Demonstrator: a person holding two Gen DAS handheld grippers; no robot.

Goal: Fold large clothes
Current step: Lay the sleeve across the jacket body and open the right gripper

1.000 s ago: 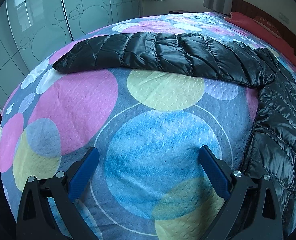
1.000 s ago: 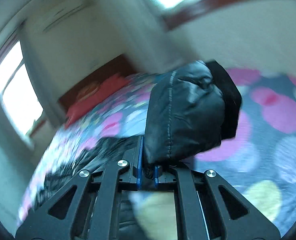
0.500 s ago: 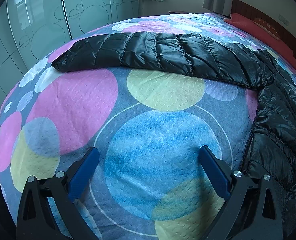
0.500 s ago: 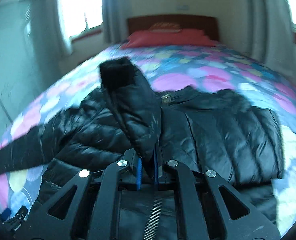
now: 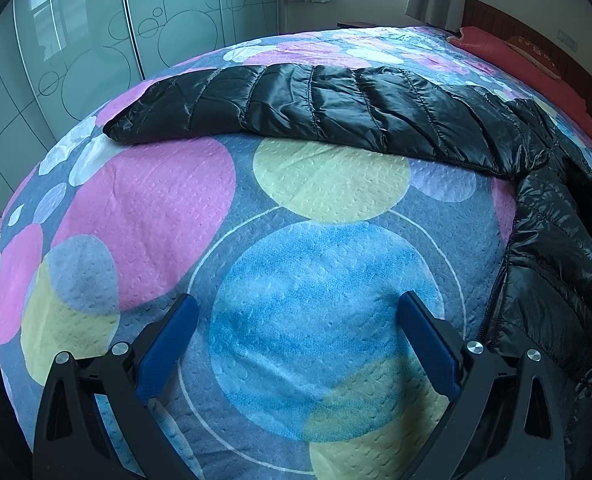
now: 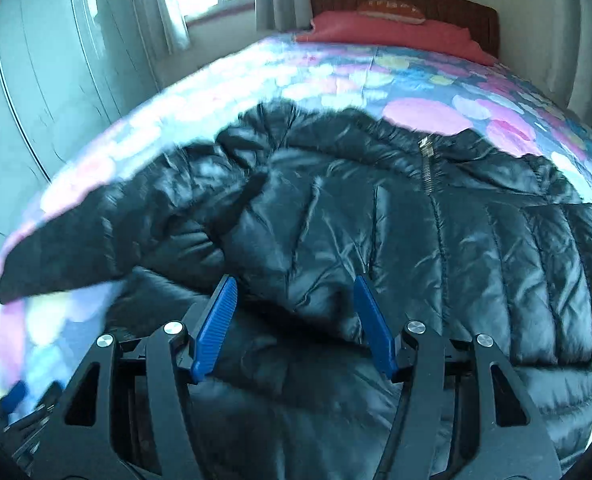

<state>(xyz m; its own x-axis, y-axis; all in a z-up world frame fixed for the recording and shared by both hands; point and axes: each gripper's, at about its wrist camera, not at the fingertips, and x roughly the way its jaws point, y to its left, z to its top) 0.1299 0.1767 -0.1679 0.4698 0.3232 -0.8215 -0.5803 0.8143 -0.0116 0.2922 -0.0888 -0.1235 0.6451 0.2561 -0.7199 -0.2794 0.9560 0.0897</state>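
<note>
Jacket (image 6: 436, 248), black, quilted, shiny, lies zipped on the bed (image 5: 296, 280) with its circle-patterned bedspread; one sleeve (image 5: 316, 108) stretches flat across the spread, away from the body. Right claw (image 6: 294, 296) hangs over the jacket front, blue pads opening, jacket fabric between them but not pinched. Left claw (image 5: 296, 312) is spread wide over bare bedspread, beside the jacket hem. Red pillow (image 6: 392, 28) lies against the headboard.

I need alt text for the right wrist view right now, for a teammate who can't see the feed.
A shiny black puffer jacket lies zipped on a bed with a circle-patterned cover, one sleeve stretched out to the left. The right tool hovers over the jacket's lower front, its blue pads opening with nothing pinched between them. The picture is blurred.
</note>
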